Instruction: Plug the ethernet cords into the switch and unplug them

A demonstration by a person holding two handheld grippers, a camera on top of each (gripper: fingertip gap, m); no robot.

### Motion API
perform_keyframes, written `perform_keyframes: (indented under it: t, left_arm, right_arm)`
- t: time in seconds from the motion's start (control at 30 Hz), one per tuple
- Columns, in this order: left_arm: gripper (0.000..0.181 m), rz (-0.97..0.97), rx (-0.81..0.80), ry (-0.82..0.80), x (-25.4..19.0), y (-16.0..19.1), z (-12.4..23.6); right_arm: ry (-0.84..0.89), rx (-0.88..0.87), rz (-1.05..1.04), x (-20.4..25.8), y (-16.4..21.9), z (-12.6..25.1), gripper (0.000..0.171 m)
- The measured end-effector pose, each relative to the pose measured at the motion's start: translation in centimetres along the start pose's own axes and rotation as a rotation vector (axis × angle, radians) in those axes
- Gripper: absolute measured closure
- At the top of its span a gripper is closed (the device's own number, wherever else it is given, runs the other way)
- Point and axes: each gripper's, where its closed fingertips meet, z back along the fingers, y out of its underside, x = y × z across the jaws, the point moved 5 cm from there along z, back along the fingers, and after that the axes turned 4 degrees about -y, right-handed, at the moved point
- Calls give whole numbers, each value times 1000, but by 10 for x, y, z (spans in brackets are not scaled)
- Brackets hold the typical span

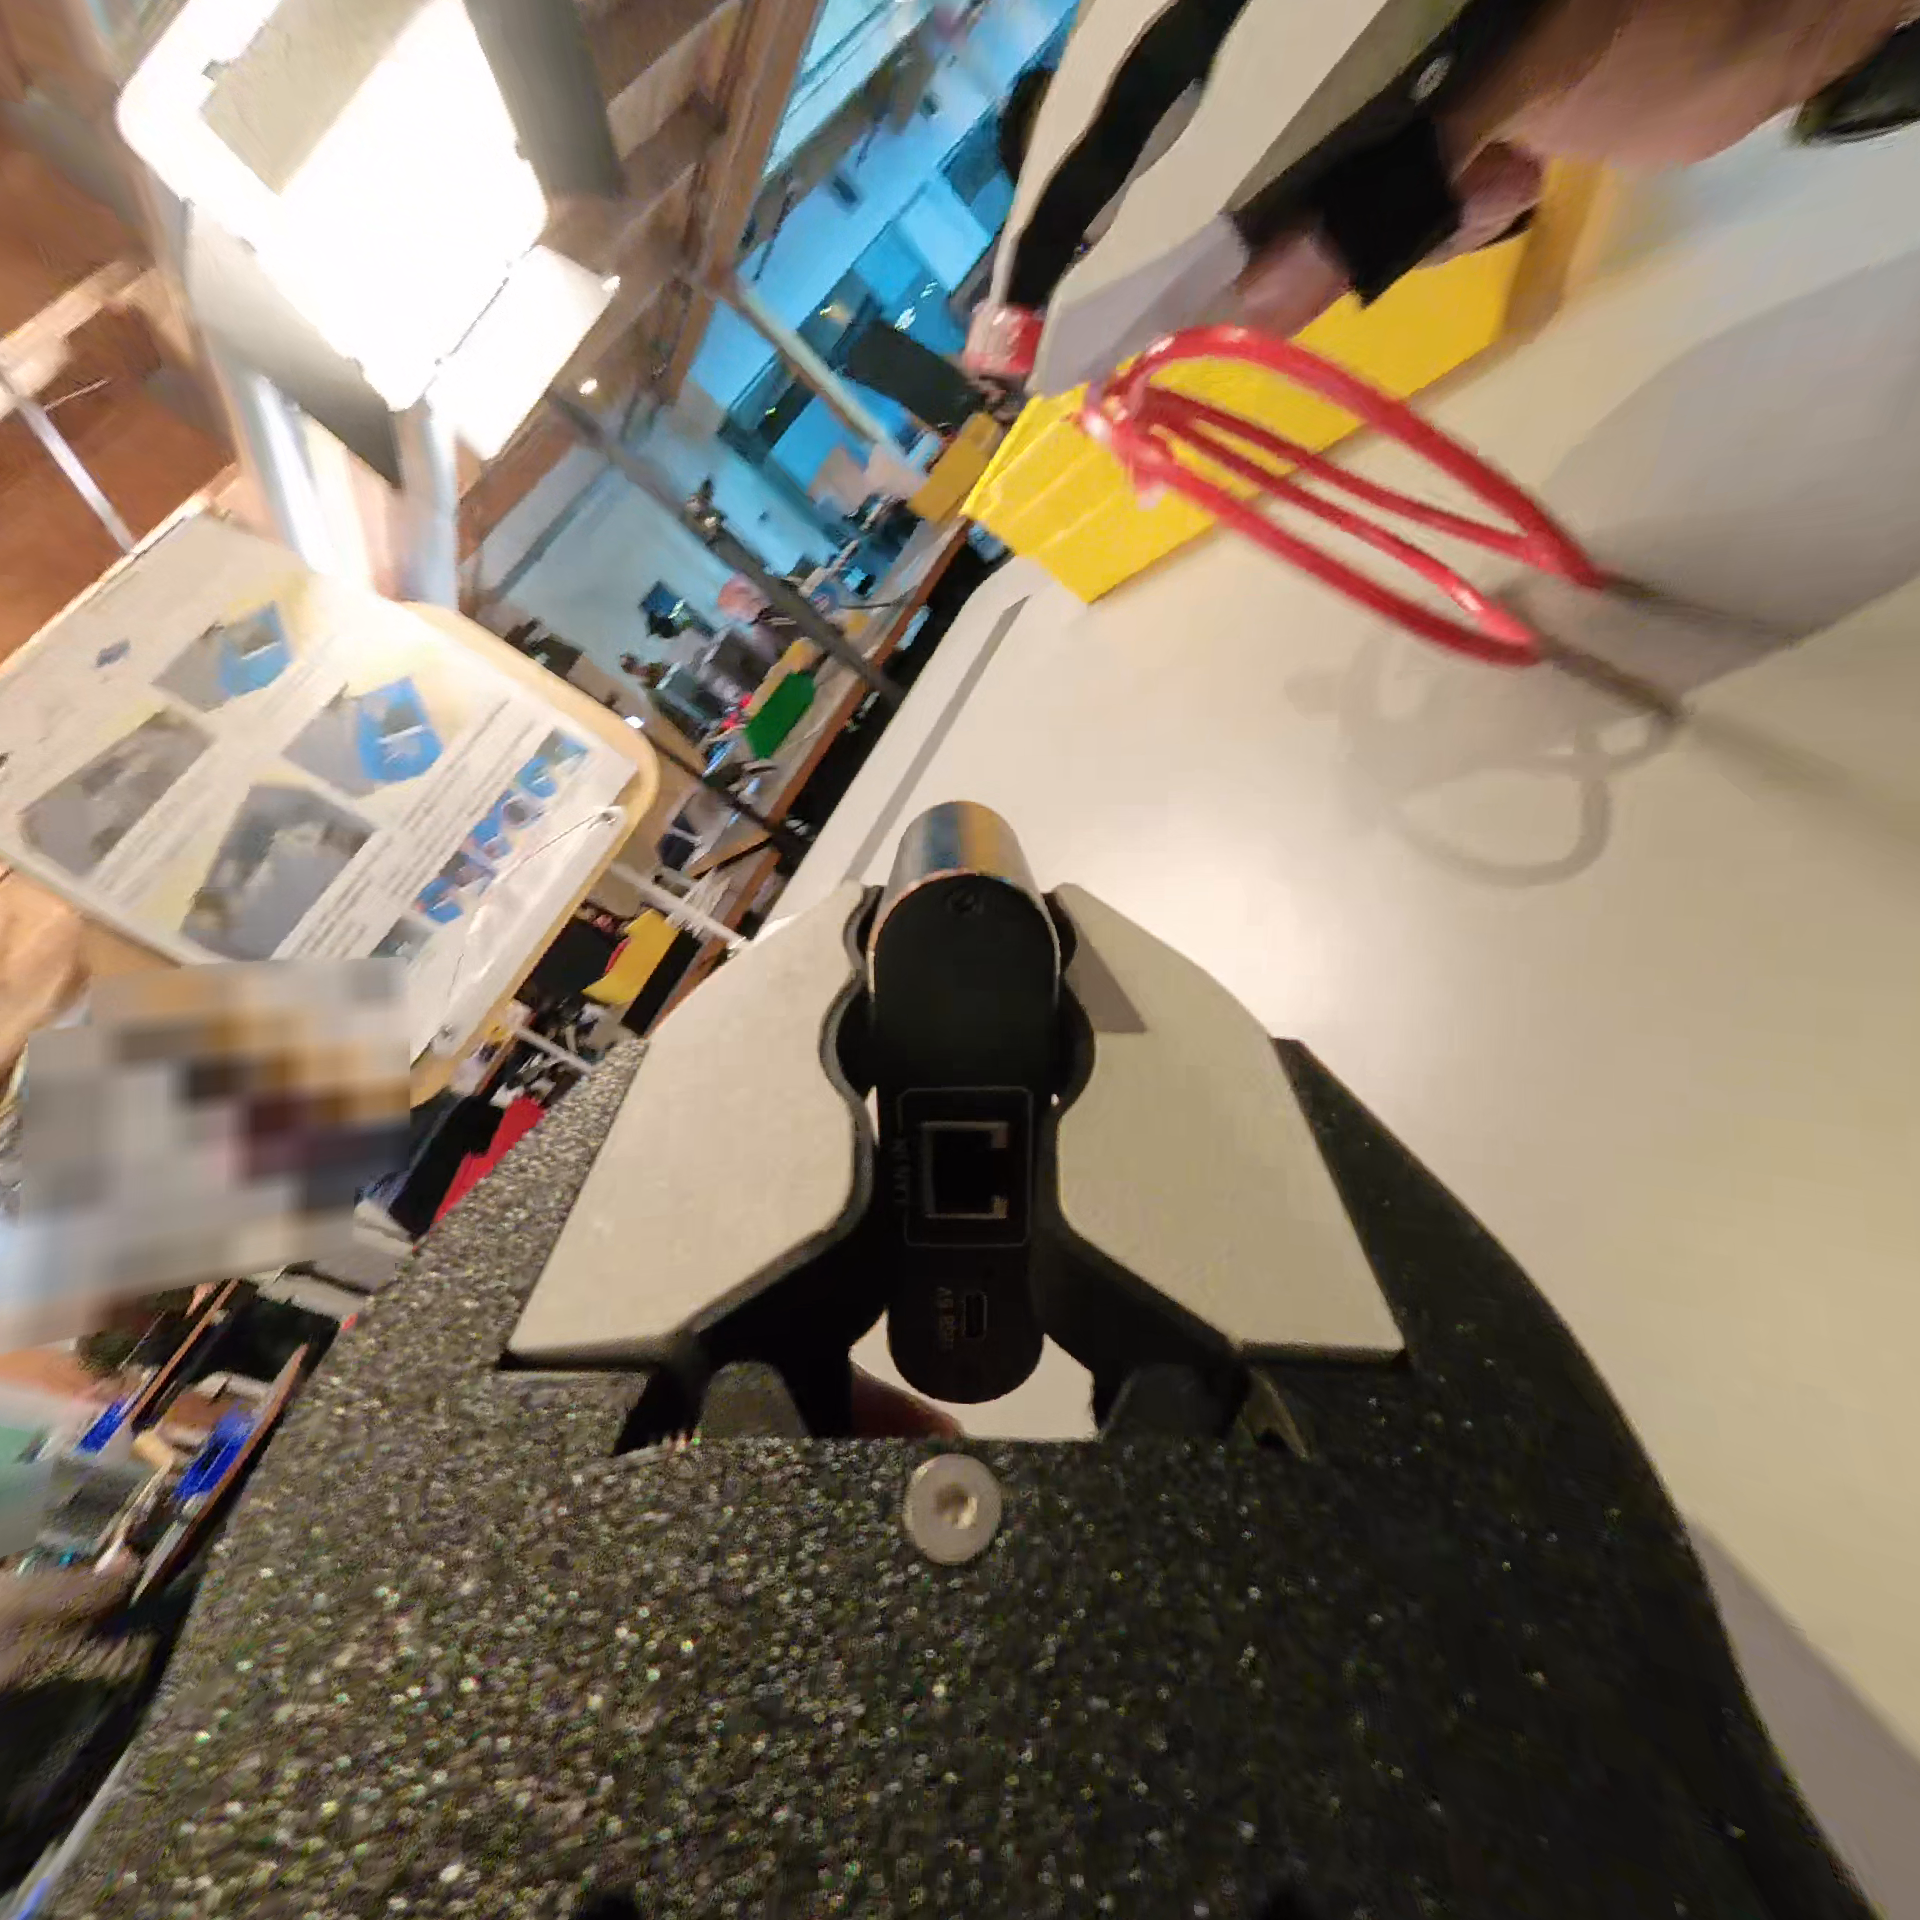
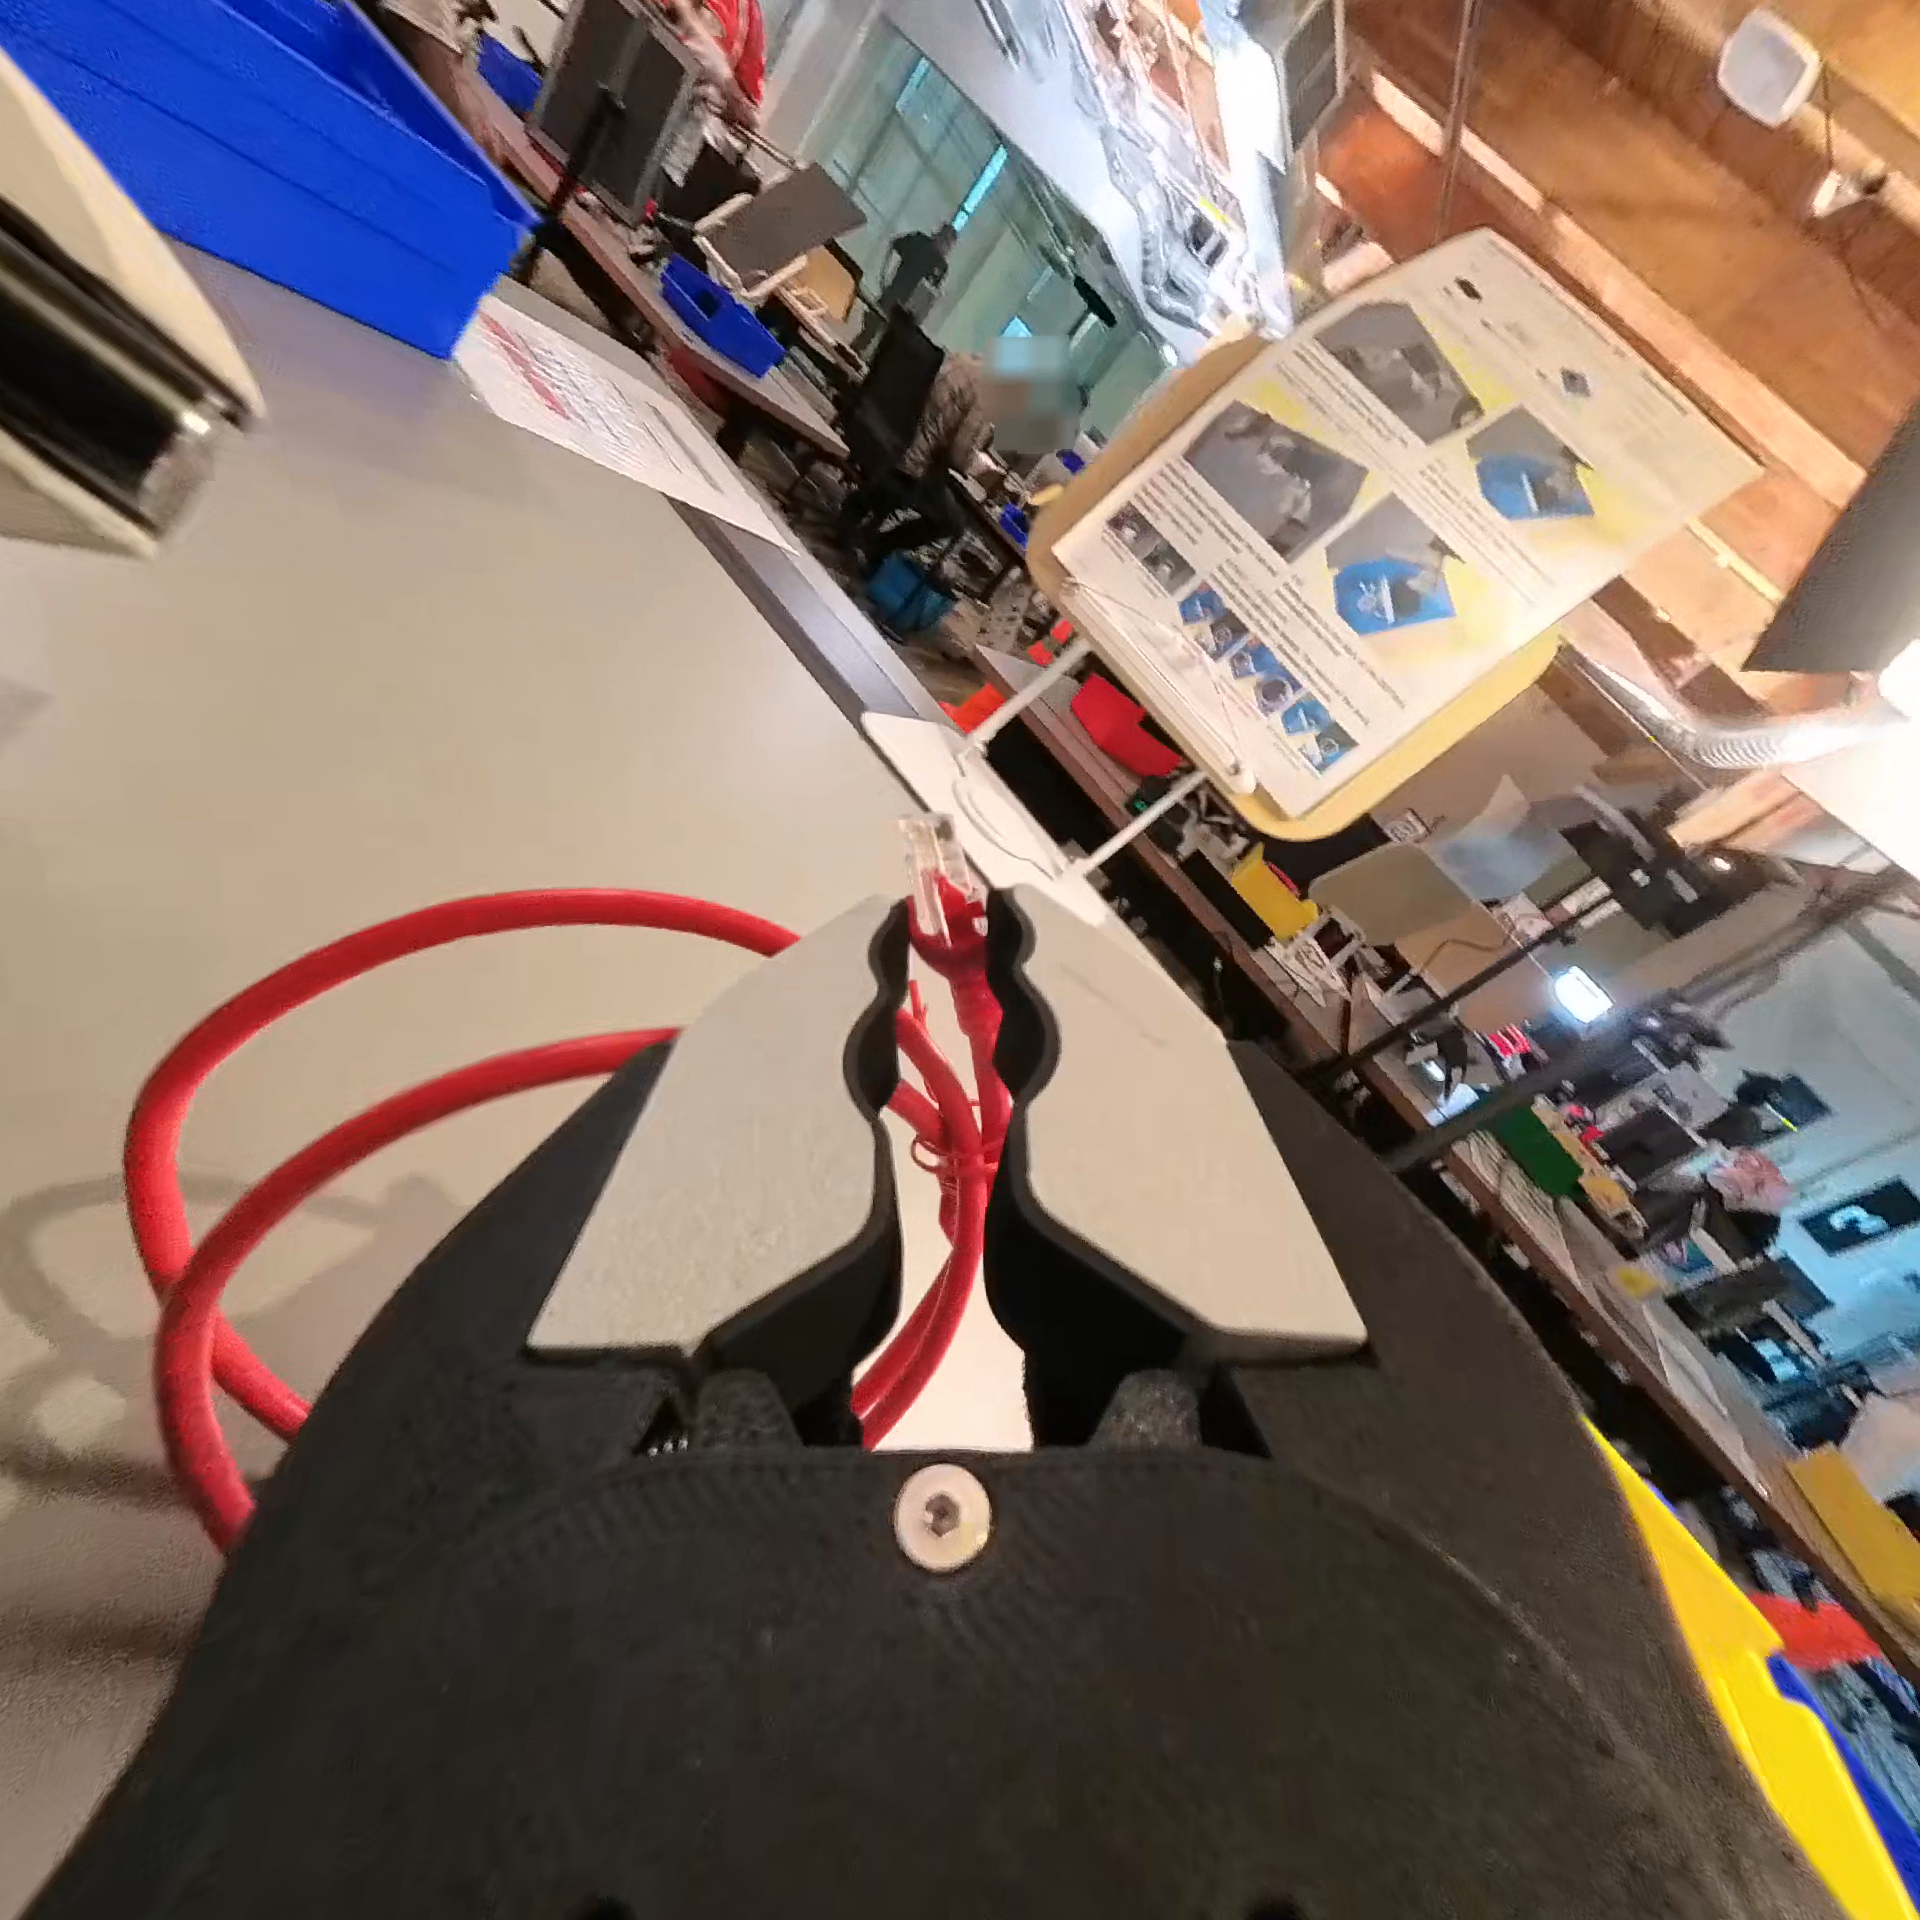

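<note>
plug and port held apart, each in its own gripper

on the left, the left gripper (image 1: 961, 935) is clamped on the switch (image 1: 961, 1122), a small black rounded device held lengthwise between the fingers above the pale table (image 1: 1299, 831). its ethernet port (image 1: 964, 1169) sits on the face turned back toward the camera, not toward the fingertips, so the opening looks up along the gripper body. farther right in the same view the red ethernet cord (image 1: 1340, 499) hangs in loops from the other gripper, well apart from the switch, in front of a yellow bin (image 1: 1226, 457).

on the right, the right gripper (image 2: 948, 914) is closed on the red boot of that cord, with the clear plug (image 2: 932, 847) sticking out past the fingertips, its long axis running straight along the fingers. the rest of the cord loops back to the left over the table.

the coming move likely turns on this: the plug points forward from the right gripper, while the port faces the left camera, so the two axes do not line up yet. the right gripper is the one carrying the plug, and one of the two must be turned before insertion.
</note>
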Motion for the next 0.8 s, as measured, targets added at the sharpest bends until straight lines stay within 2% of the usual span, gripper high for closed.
perform_keyframes:
  t: [0.13,0.3,0.43,0.53,0.6,0.73,0.8]
  left_arm:
    - [152,98,3,-56,15,4,5]
    - [152,126,13,-66,18,8,6]
    - [149,99,18,-70,16,8,5]
    - [153,100,19,-77,16,8,4]
    - [149,107,22,-82,17,10,4]
    - [153,124,22,-84,19,11,3]
    - [152,128,18,-76,18,11,2]
  right_arm:
    - [137,13,-21,-44,-3,20,156]
    - [376,-1,-22,-128,-21,80,156]
    - [474,165,9,-190,-6,115,156]
    - [504,330,1,-232,35,120,156]
    - [411,448,-68,-245,77,113,156]
    - [192,732,-206,-237,180,89,156]
    - [139,763,-228,-225,215,76,155]
